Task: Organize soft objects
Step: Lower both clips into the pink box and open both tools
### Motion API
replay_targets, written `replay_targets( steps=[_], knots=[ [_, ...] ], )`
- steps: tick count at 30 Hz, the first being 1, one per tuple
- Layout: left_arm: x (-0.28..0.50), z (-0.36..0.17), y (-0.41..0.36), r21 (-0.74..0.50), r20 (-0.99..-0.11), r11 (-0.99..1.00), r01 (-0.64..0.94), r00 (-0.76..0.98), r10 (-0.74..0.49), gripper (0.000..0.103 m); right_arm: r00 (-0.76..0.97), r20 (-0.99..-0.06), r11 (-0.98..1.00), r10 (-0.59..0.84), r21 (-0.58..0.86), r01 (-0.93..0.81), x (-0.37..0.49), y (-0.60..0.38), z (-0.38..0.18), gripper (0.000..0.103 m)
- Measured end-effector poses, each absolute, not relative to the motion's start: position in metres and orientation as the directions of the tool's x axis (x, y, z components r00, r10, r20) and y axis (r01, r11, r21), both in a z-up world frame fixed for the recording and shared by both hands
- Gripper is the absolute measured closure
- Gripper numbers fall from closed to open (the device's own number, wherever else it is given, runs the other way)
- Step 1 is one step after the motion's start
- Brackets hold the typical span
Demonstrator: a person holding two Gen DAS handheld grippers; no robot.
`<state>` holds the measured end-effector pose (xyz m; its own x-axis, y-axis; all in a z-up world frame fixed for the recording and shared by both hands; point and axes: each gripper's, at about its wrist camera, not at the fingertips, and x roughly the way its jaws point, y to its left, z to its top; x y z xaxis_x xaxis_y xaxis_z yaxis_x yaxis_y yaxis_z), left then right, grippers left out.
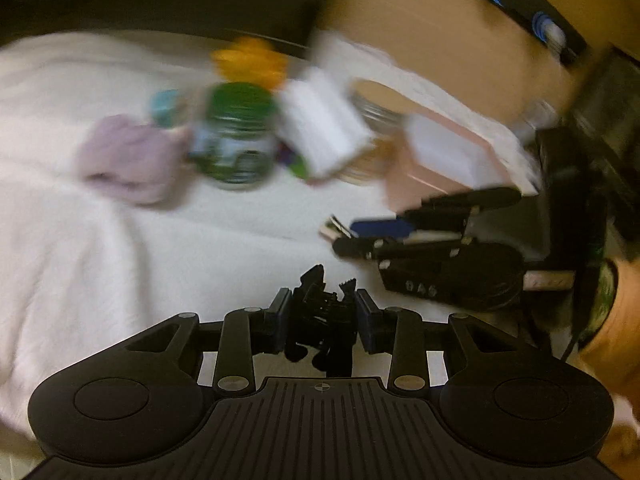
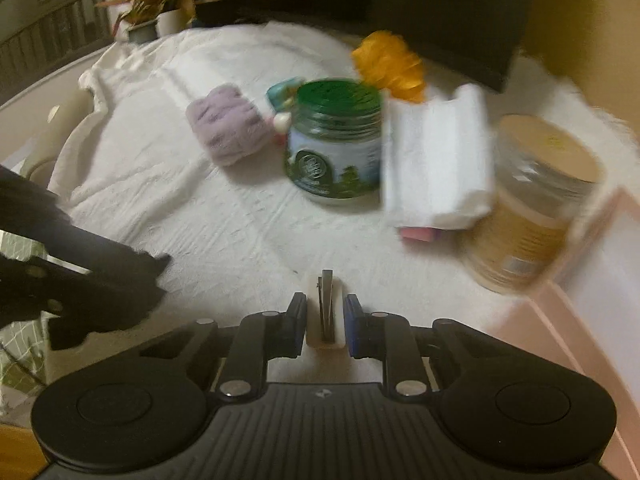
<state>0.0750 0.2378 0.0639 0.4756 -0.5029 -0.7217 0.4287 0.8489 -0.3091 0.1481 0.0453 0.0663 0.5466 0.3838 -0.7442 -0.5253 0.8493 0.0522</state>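
Observation:
My left gripper (image 1: 320, 316) is shut on a black claw hair clip (image 1: 324, 320), held above the white blanket (image 1: 120, 260). My right gripper (image 2: 325, 320) is shut on a white hair clip with a metal clasp (image 2: 326, 308); it shows at the right of the left wrist view (image 1: 344, 236). On the blanket lie a folded lilac cloth (image 2: 226, 128), an orange fluffy thing (image 2: 390, 64) and a folded white towel (image 2: 436, 160) on a pink item (image 2: 418, 234). Both views are motion-blurred.
A green-lidded jar (image 2: 336, 140) and a tan-lidded jar (image 2: 532, 200) stand on the blanket. A small teal object (image 2: 282, 92) sits behind the green jar. A pink box (image 2: 592, 280) is at right. Potted plants (image 2: 156, 0) stand far left.

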Motion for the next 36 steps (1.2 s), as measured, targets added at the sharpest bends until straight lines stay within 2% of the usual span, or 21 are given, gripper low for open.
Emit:
replay_targets(
  steps=[5,12,20,22,23,24,25,27,28,32,36],
  knots=[
    [0.082,0.072,0.193,-0.327,-0.707,0.729,0.601,0.356,-0.611,0.065,0.598,-0.734,0.91,0.322,0.067,-0.409,0.109,-0.006,0.102,0.083],
    [0.136,0.118,0.132,-0.347,-0.585,0.624,0.7,0.358,-0.727,0.065,0.708,-0.693,0.979,0.137,-0.015,-0.204,0.061,-0.079,0.159,0.083],
    [0.195,0.193,0.044,-0.315,-0.479,0.551,0.772,0.372,-0.795,0.065,0.816,-0.578,0.994,0.001,-0.086,-0.063,0.098,-0.115,0.2,0.083],
    [0.219,0.194,0.021,-0.407,-0.469,0.501,0.763,0.296,-0.832,0.065,0.815,-0.579,0.996,-0.006,-0.076,-0.047,0.117,-0.125,0.2,0.077],
    [0.23,0.187,0.01,-0.461,-0.472,0.472,0.751,0.242,-0.848,0.062,0.801,-0.599,0.997,-0.011,-0.068,-0.037,0.124,-0.128,0.196,0.063],
    [0.238,0.174,0.0,-0.477,-0.488,0.471,0.742,0.222,-0.844,0.061,0.784,-0.621,0.998,-0.023,-0.057,-0.016,0.126,-0.133,0.19,0.05],
    [0.241,0.157,-0.012,-0.433,-0.54,0.527,0.732,0.257,-0.801,0.062,0.774,-0.633,0.999,-0.029,-0.041,0.004,0.124,-0.138,0.183,0.047],
    [0.23,0.12,-0.036,-0.165,-0.688,0.693,0.702,0.422,-0.591,0.065,0.76,-0.65,1.0,-0.018,-0.017,0.008,0.11,-0.142,0.17,0.046],
    [0.225,0.108,-0.042,-0.087,-0.717,0.721,0.688,0.459,-0.525,0.065,0.747,-0.665,1.0,-0.021,-0.02,0.01,0.102,-0.144,0.161,0.046],
    [0.213,0.09,-0.043,-0.128,-0.75,0.75,0.649,0.432,-0.501,0.064,0.71,-0.703,0.999,-0.039,-0.029,0.027,0.071,-0.154,0.134,0.046],
    [0.187,0.099,-0.034,-0.037,-0.715,0.783,0.622,0.53,-0.455,0.064,0.676,-0.736,0.999,-0.025,0.011,0.049,0.058,-0.161,0.119,0.046]
  ],
)
